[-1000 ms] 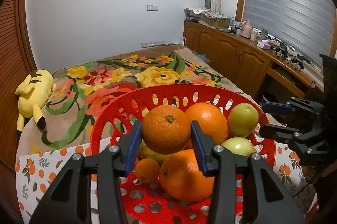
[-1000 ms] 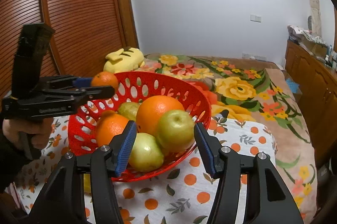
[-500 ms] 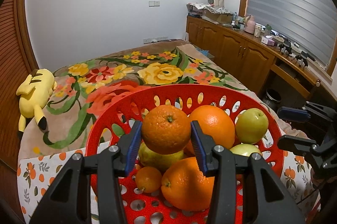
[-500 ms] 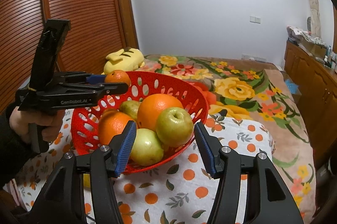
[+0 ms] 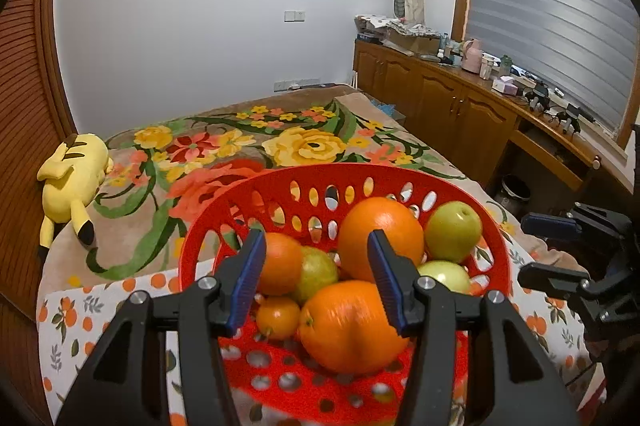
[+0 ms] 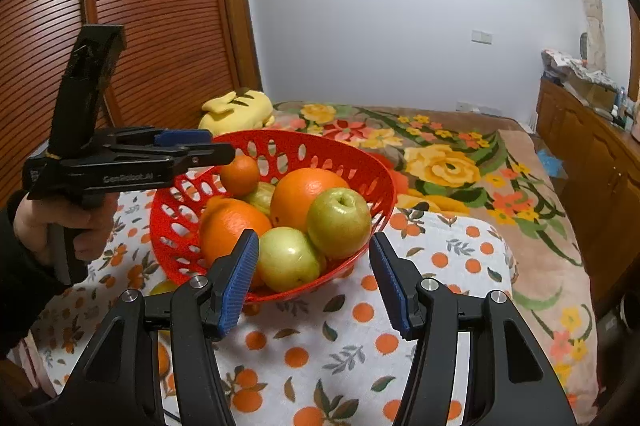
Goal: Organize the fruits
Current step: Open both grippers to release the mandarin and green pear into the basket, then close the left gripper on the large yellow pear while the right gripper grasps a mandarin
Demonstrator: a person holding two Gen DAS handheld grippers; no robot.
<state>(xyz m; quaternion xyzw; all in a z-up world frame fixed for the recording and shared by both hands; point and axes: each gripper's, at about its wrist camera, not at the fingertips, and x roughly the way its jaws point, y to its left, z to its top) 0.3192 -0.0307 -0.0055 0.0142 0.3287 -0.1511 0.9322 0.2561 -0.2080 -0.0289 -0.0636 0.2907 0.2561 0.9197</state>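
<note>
A red perforated basket holds several oranges and green fruits. My left gripper is open and empty above the basket's near side. The orange it held now rests in the basket on a green fruit. A big orange, another and a small one lie there too. My right gripper is open and empty in front of the basket, near two green apples. It also shows in the left wrist view.
The basket stands on a white cloth with orange print. A floral blanket covers the bed behind. A yellow plush toy lies at the left. A wooden cabinet runs along the right. A yellowish fruit peeks from beside the basket.
My left gripper has opened and let the orange go; the orange now sits in the basket at its left side. The right gripper stays open and hardly moved.
</note>
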